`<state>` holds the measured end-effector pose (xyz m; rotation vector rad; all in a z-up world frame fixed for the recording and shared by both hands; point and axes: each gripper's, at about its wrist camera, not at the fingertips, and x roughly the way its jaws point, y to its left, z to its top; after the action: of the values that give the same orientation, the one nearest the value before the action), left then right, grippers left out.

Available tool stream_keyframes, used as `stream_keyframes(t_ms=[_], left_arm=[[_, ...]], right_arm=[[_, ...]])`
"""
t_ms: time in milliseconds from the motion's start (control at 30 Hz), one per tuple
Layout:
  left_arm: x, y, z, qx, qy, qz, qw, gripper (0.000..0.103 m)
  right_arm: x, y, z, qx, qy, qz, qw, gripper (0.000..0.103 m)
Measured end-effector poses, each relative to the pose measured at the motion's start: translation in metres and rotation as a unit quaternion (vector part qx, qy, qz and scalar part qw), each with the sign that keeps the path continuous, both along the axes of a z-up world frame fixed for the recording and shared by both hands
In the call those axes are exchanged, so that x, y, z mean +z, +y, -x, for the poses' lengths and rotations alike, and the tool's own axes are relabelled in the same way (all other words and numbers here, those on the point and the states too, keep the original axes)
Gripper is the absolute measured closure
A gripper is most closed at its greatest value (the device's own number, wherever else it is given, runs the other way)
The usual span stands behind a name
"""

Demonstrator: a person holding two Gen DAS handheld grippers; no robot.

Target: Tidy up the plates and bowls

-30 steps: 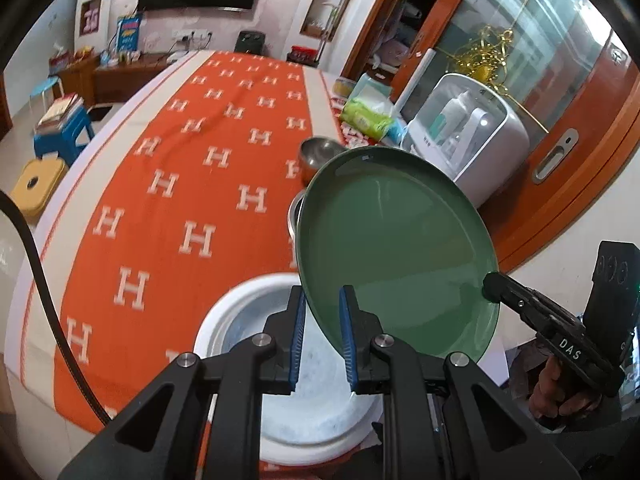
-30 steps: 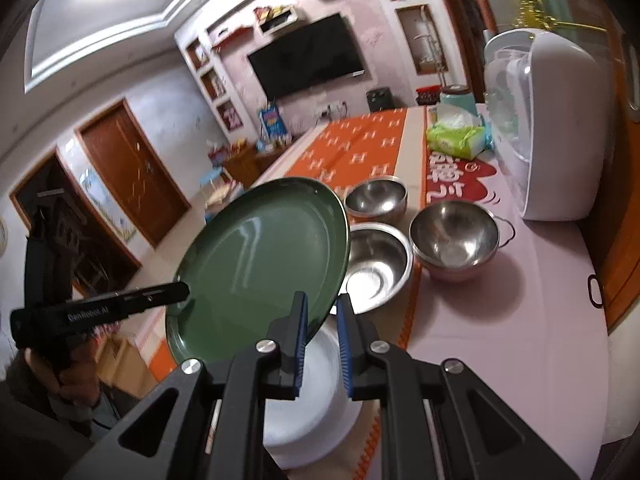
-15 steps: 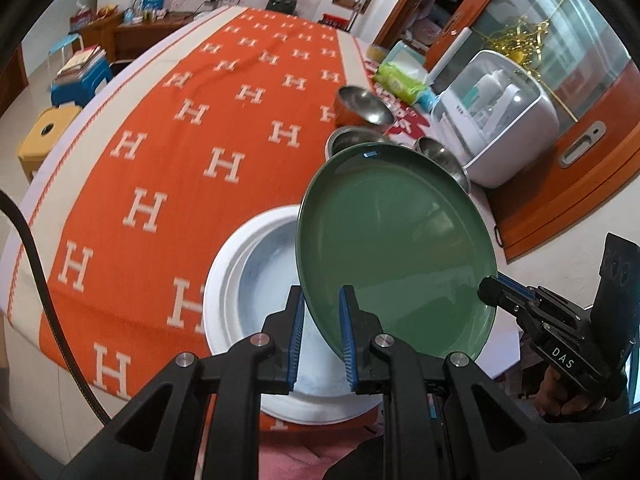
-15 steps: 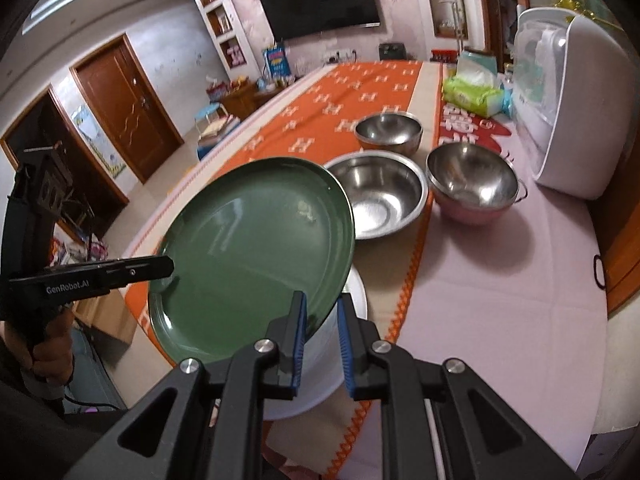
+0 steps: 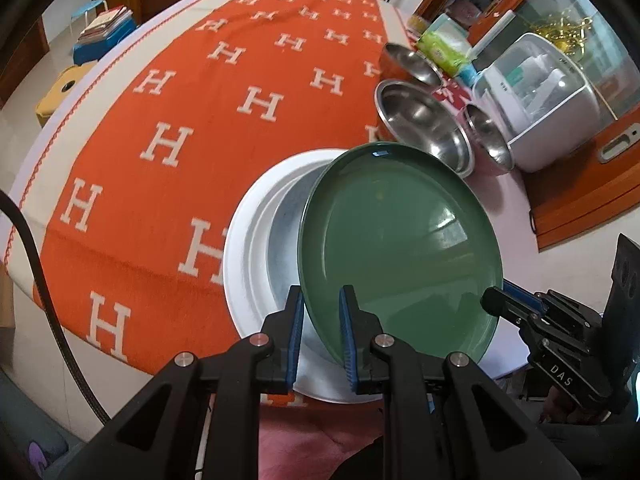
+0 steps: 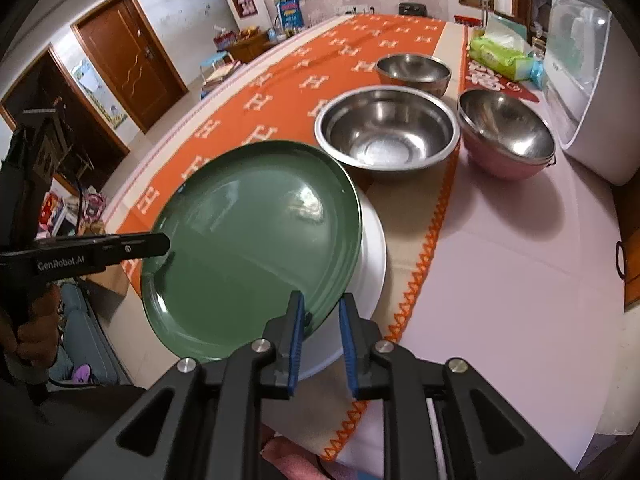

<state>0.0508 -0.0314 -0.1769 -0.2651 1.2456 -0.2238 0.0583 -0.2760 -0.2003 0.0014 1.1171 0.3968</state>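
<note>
While gripped at both edges, tilted above round white ceramic plate (image 5: 256,248) on orange H-patterned cloth (image 5: 180,120) covering surface: round dark green plate (image 5: 400,248). Left gripper (image 5: 319,332) pinching near-left rim between blue pads; right gripper (image 6: 320,336) pinching opposite rim likewise. Further right, beyond plates, well apart from them: large stainless steel bowl (image 6: 386,132), smaller steel bowl (image 6: 414,70) behind, pink-sided steel bowl (image 6: 506,132) beside white appliance (image 6: 580,80).

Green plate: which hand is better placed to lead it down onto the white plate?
Left, probably, by a small margin. The left tool squarely straddles the rim of the green plate, with the white plate directly beneath its tips. The right tool also holds the rim, but off-centre in its gap.
</note>
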Motion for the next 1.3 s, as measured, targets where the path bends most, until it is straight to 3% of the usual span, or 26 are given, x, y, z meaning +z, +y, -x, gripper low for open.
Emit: stream_keyframes(t_ms=[400, 833, 1100, 1300], left_arm=[[-0.014, -0.009, -0.004, 0.006, 0.023, -0.04, 0.9989, 0.088], [-0.018, 0.003, -0.003, 0.027, 0.022, -0.048, 0.9982, 0.088], [-0.013, 0.005, -0.004, 0.03, 0.016, -0.054, 0.998, 0.088], [0.0, 0.003, -0.005, 0.023, -0.008, -0.054, 0.9982, 0.086]], right_arm=[[-0.025, 0.002, -0.007, 0.003, 0.049, 0.007, 0.999, 0.085], [-0.023, 0.018, -0.011, 0.025, 0.047, 0.017, 0.998, 0.081], [-0.016, 0.038, -0.006, 0.068, 0.028, 0.029, 0.997, 0.081], [-0.012, 0.04, -0.007, 0.068, 0.019, 0.03, 0.997, 0.081]])
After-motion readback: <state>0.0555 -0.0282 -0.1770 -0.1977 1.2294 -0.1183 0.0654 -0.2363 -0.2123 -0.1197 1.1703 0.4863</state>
